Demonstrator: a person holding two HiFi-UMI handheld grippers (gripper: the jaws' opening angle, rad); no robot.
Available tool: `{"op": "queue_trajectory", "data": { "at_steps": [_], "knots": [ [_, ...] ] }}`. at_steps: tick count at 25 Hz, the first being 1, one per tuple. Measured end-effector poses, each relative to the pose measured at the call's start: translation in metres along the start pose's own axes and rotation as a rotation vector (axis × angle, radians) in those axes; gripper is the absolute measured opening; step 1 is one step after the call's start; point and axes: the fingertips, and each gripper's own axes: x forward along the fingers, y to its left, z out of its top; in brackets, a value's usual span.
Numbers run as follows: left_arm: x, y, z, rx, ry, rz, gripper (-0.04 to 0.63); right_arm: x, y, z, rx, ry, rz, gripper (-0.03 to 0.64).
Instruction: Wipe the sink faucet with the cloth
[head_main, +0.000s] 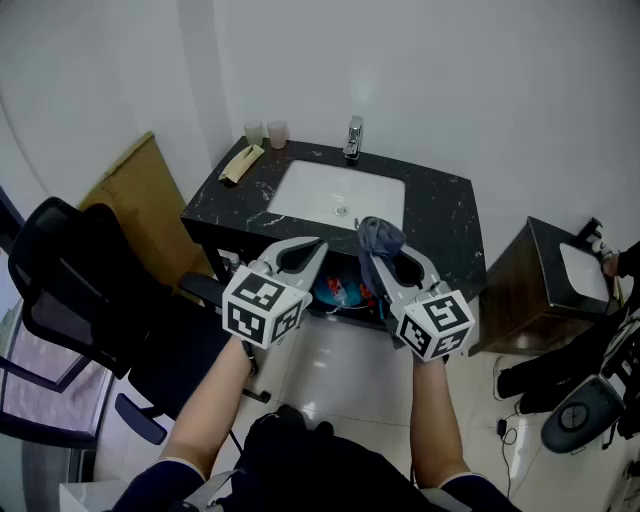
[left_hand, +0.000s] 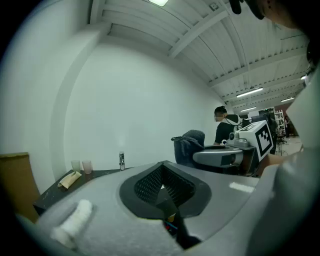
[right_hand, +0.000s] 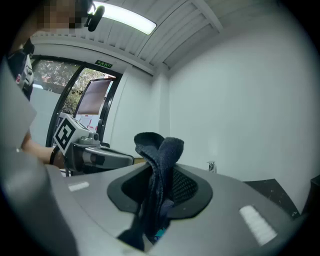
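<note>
A chrome faucet (head_main: 353, 137) stands at the back of a white sink basin (head_main: 338, 195) set in a black marble counter (head_main: 440, 215). My right gripper (head_main: 372, 248) is shut on a dark blue cloth (head_main: 379, 234), which bunches up above its jaws; the cloth (right_hand: 159, 172) fills the gap in the right gripper view. My left gripper (head_main: 318, 245) is shut with nothing in it, level with the right one, both held in front of the counter. In the left gripper view the faucet (left_hand: 121, 160) shows small and far off, and the cloth (left_hand: 189, 145) shows at the right.
Two cups (head_main: 265, 133) and a tan folded item (head_main: 241, 163) sit on the counter's back left. A black office chair (head_main: 70, 290) stands at the left, a cardboard sheet (head_main: 135, 195) behind it. A dark side cabinet (head_main: 545, 285) stands at the right. A person (left_hand: 225, 125) stands in the background.
</note>
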Motion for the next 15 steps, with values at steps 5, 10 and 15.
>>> {"op": "queue_trajectory", "data": {
  "at_steps": [5,10,15],
  "knots": [
    [0.02,0.01,0.001,0.004,-0.003,-0.011,0.001,0.012,-0.018,-0.004,0.004,-0.001,-0.011,0.097],
    [0.048,0.036,-0.007,-0.022,-0.004,-0.024,0.002,0.038,-0.04,-0.013,-0.001,0.028,-0.024,0.097],
    [0.088,0.077,-0.014,-0.06,-0.013,-0.051,0.0,0.082,-0.071,-0.019,-0.024,0.068,-0.049,0.097]
  ]
}}
